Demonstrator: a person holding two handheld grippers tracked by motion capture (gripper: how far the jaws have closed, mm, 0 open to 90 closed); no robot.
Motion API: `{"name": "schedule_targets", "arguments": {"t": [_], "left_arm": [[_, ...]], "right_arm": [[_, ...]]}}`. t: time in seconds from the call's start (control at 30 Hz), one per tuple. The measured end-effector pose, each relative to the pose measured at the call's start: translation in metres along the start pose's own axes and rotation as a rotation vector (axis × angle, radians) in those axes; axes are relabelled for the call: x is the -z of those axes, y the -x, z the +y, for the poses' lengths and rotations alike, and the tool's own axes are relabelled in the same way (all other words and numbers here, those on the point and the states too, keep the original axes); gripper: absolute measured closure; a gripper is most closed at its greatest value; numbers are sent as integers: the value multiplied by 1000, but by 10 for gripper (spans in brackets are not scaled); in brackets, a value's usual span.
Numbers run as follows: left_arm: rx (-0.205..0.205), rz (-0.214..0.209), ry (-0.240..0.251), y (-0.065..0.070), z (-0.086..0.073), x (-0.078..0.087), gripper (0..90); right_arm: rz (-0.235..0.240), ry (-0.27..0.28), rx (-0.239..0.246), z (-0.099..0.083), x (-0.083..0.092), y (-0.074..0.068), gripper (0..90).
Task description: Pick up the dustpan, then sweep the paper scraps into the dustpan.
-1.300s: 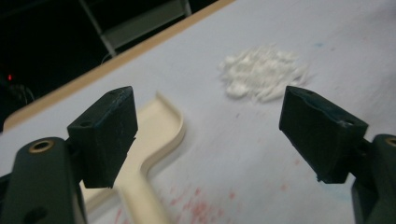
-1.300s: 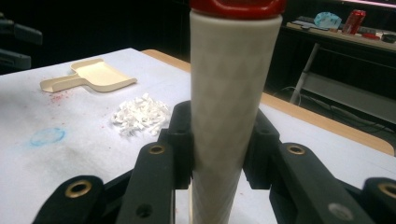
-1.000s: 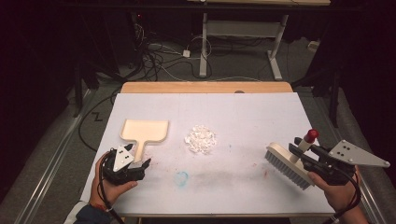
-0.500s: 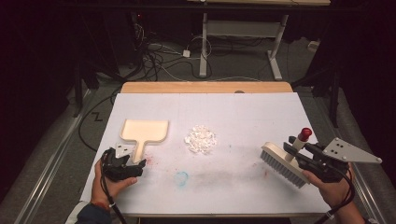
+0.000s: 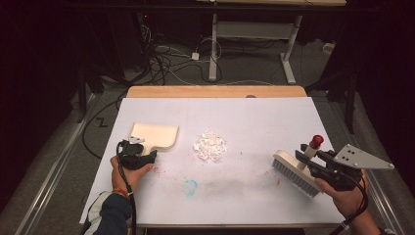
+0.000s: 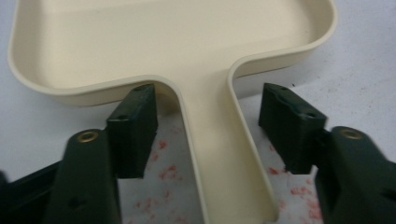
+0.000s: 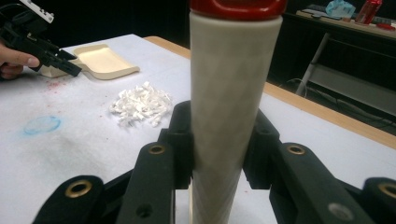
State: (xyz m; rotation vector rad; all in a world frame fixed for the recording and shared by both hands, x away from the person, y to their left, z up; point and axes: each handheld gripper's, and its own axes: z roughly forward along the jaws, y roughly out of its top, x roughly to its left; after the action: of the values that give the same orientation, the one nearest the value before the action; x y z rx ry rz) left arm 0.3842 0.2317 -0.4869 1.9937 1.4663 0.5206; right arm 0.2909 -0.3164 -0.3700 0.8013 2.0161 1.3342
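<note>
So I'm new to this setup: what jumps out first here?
A small pile of white scraps sits mid-table on the white table cover. The left gripper straddles the cream dustpan handle, its jaws just closing but not yet pressing. At the right edge, the right gripper clamps the red-capped brush handle.

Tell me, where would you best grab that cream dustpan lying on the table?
Probably by its narrow handle, coming in low from the person's side. The dustpan lies flat with the handle pointing that way, and the wide tray would hardly fit. The left tongs already straddle the handle, jaws just closing, pads not yet touching.
</note>
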Motion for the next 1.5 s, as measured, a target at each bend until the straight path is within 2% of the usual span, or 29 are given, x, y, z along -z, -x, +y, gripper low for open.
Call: {"name": "schedule_targets", "arguments": {"t": [0.1,0.17,0.23,0.33,0.43,0.53,0.6,0.73,0.9,0.93,1.1,1.3,1.5], "left_arm": [[2,5,-7,-3,4,-1,569],[-24,-3,-18,-5,6,-2,631],[-26,-15,-17,-7,7,-3,634],[-48,-26,-40,-9,12,-3,637],[-73,-13,-51,-11,15,0,638],[-86,-12,-46,-14,16,8,640],[-77,-28,-36,-17,15,13,640],[-97,-26,-29,-19,14,24,640],[-129,-17,-14,-15,15,37,640],[-157,5,-13,-12,15,44,640],[-195,5,2,-11,15,65,640],[-237,-19,-7,-6,7,84,640],[-283,-46,-44,4,-4,96,640]], "right_arm": [[9,-5,-3,-1,-2,0,700],[10,-12,0,-2,-3,0,701],[10,-12,1,-2,-3,-1,700],[3,-15,8,-1,-3,-1,701],[6,-8,5,1,-3,-1,701],[11,-2,4,1,-4,0,701],[14,0,-3,2,-4,2,701],[18,2,10,3,-4,1,701],[17,-3,9,2,-5,0,701],[17,-2,10,2,-5,1,701],[16,3,5,2,-4,2,701],[8,12,3,4,-4,2,701],[11,14,-11,7,-14,7,701]]}}
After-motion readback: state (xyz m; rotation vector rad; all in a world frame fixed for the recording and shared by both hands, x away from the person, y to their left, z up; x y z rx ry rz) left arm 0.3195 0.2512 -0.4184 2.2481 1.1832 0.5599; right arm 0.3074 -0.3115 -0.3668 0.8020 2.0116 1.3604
